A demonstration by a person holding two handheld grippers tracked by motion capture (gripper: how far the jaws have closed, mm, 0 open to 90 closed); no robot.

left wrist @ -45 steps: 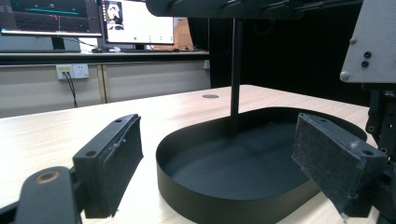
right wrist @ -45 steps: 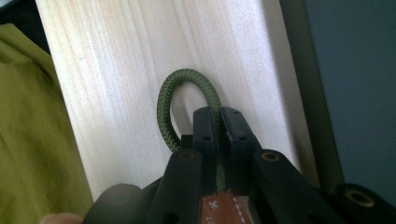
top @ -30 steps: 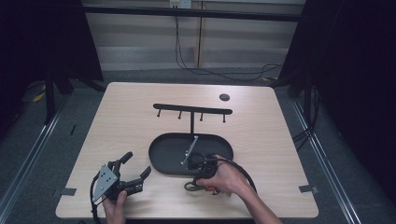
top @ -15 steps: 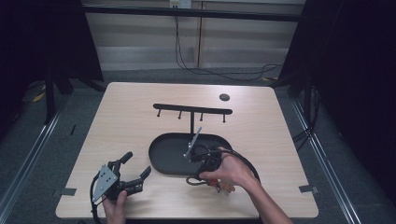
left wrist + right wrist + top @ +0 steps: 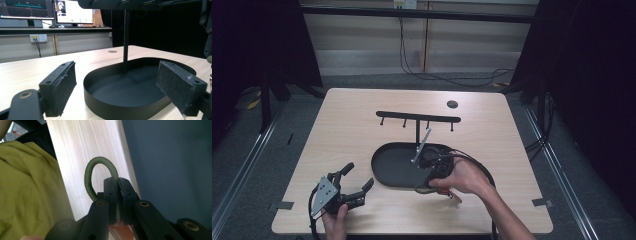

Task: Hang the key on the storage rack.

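Right gripper [image 5: 117,182] is pinching a green cord loop [image 5: 96,173] near the desk's [image 5: 347,130] front edge, beside the tray [image 5: 394,167]; left gripper [image 5: 354,182] is resting spread at the front-left corner.

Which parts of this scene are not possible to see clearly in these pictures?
- Orange tag under the green cord loop: right gripper view, hidden by the right hand-held gripper.
- Rack hooks: high view, too small.
- Rack top bar: left gripper view, cut by the upper edge.
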